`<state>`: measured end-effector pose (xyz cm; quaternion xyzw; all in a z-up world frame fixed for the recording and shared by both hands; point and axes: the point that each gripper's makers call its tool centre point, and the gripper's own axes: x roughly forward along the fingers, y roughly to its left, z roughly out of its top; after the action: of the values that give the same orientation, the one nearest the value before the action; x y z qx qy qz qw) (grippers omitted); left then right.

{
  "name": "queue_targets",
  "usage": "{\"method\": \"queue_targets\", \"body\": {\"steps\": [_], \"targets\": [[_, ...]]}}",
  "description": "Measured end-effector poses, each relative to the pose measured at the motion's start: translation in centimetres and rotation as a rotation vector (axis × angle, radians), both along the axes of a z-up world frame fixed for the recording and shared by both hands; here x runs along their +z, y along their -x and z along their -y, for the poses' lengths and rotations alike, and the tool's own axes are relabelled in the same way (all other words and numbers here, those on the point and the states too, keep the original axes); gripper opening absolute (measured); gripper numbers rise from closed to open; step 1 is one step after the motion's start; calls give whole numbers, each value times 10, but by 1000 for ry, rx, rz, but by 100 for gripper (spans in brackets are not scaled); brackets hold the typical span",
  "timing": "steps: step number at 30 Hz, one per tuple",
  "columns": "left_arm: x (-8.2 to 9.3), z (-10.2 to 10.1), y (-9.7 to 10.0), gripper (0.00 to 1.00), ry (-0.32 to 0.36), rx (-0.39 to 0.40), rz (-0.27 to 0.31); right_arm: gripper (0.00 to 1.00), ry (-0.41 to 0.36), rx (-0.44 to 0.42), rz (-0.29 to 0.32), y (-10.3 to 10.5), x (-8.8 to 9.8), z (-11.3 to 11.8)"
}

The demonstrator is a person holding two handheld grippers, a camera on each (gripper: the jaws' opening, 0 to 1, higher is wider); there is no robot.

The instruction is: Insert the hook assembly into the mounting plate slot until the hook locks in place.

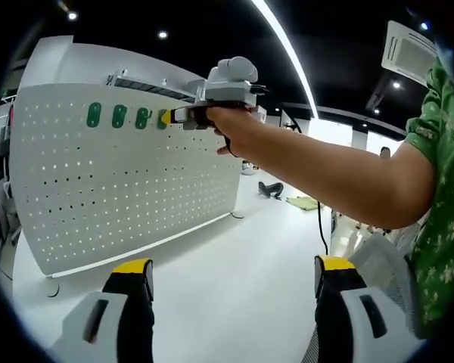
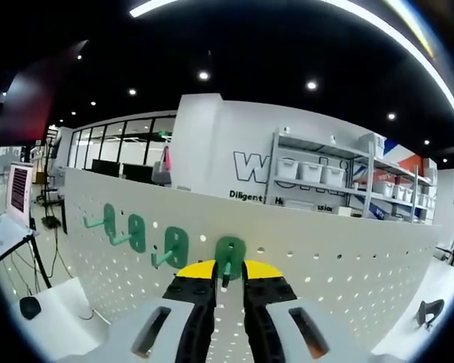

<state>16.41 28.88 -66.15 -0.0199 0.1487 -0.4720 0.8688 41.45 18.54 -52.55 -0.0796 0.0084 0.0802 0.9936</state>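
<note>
A white perforated mounting plate (image 1: pixel 129 189) stands upright on the left, and it spans the right gripper view (image 2: pixel 348 265) too. Along its top row sit three green hooks (image 1: pixel 119 116) (image 2: pixel 136 231), pegs sticking out. A fourth green hook (image 2: pixel 229 253) (image 1: pixel 163 119) rests against the plate at the right end of that row. My right gripper (image 2: pixel 227 286) is shut on its peg, yellow tips close to the plate. In the left gripper view, a hand holds the right gripper (image 1: pixel 183 116) up to the plate. My left gripper (image 1: pixel 232 278) hangs back, wide open, nothing between its jaws.
The person's bare arm (image 1: pixel 325 174) and green patterned sleeve (image 1: pixel 446 174) cross the right side. White floor (image 1: pixel 234 257) lies below the plate, with a black object (image 1: pixel 271 189) (image 2: pixel 430 310) on it. Shelves of white bins (image 2: pixel 325 172) stand behind the plate; a monitor (image 2: pixel 19 189) is far left.
</note>
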Motion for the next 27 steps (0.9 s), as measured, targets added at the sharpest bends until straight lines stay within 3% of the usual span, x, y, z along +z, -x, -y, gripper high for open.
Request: {"method": "queue_targets", "body": {"steps": [4,10,23,27], "targets": [[0,0,1,90,-2,-1,0,23,0,6,3,1,0,-2],[0,0,1,90,-2,-1,0,30,-1,1,5,2,-2,1],[2,3,4,90,-3,-8,3,29,-11,0,13,5,0,6],[3,3,4,90,-6,-6,5,23,4,2,15,5,1,5]]}}
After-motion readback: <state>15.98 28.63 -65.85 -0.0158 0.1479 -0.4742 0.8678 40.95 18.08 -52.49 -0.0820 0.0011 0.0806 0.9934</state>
